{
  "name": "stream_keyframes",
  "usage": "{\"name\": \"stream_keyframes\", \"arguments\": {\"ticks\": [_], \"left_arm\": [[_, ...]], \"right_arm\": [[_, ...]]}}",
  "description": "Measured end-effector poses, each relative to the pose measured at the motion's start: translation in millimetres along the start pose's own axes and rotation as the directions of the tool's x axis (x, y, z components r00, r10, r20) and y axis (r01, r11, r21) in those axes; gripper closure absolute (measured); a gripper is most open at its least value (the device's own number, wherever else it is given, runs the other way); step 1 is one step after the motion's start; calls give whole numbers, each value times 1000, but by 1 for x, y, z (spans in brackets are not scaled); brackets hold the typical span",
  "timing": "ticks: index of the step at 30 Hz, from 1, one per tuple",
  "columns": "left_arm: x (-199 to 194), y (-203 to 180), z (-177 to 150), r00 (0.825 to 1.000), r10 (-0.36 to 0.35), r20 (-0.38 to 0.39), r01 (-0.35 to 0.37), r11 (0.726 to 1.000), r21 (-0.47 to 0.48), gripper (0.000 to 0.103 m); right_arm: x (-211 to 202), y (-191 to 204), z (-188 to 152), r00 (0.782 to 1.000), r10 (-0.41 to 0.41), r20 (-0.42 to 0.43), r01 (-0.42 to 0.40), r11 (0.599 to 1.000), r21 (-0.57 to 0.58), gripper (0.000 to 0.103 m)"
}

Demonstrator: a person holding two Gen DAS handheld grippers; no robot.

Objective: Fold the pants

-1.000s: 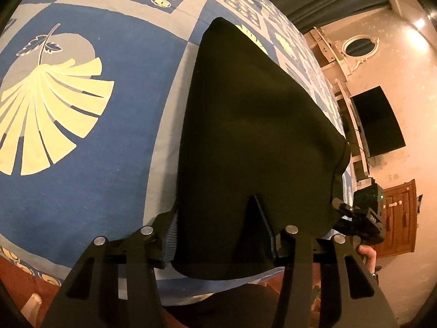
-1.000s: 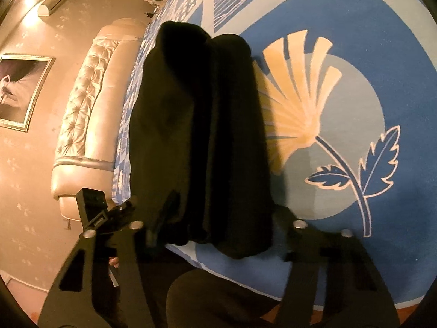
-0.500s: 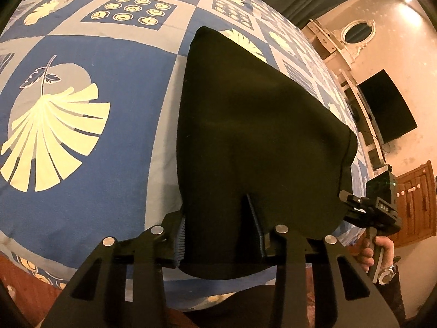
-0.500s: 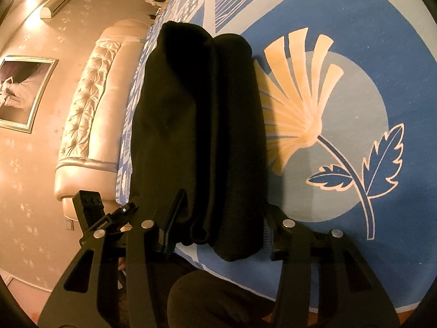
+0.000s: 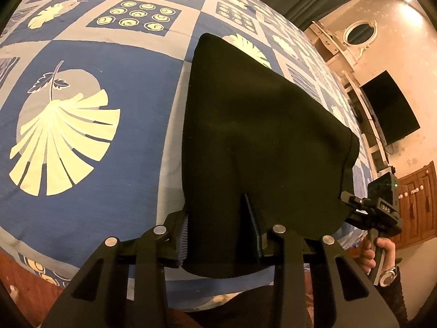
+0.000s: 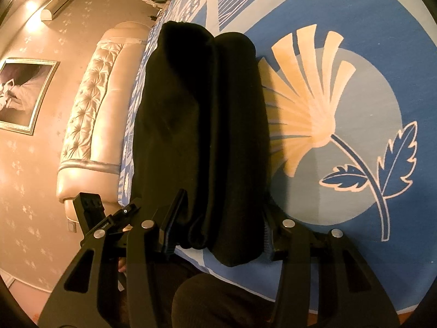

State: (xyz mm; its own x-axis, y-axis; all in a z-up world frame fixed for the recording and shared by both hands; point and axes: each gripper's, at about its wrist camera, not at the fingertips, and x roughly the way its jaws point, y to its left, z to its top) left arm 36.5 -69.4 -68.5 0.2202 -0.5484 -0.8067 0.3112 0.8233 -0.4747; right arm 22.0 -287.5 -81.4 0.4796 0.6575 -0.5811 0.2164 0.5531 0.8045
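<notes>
At the near edge of the bed [image 5: 82,142], the folded black pants [image 5: 262,142] lay on the patterned cover. Both the left gripper [image 5: 218,235] and right gripper [image 6: 218,227] stood wide around the bundle, jaws not clamped. Closing unevenly risked dragging layers apart.

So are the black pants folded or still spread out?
Folded: the pants lie as a compact doubled-over bundle with stacked layers on the bedspread.

Blue patterned bedspread [image 5: 114,147], tufted headboard [image 6: 90,114] (cream), wall-mounted TV [image 5: 390,109]
</notes>
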Motion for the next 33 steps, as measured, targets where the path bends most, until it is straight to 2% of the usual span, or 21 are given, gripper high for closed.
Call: {"name": "stream_keyframes", "arguments": {"ticks": [5, 33], "left_arm": [[-4, 3, 0, 1000, 18, 11, -18, 1000, 4, 67], [-41, 56, 11, 995, 87, 56, -80, 989, -122, 69]], "right_arm": [[3, 1, 2, 1000, 6, -2, -6, 1000, 0, 56], [45, 20, 10, 994, 85, -70, -87, 996, -36, 57]]}}
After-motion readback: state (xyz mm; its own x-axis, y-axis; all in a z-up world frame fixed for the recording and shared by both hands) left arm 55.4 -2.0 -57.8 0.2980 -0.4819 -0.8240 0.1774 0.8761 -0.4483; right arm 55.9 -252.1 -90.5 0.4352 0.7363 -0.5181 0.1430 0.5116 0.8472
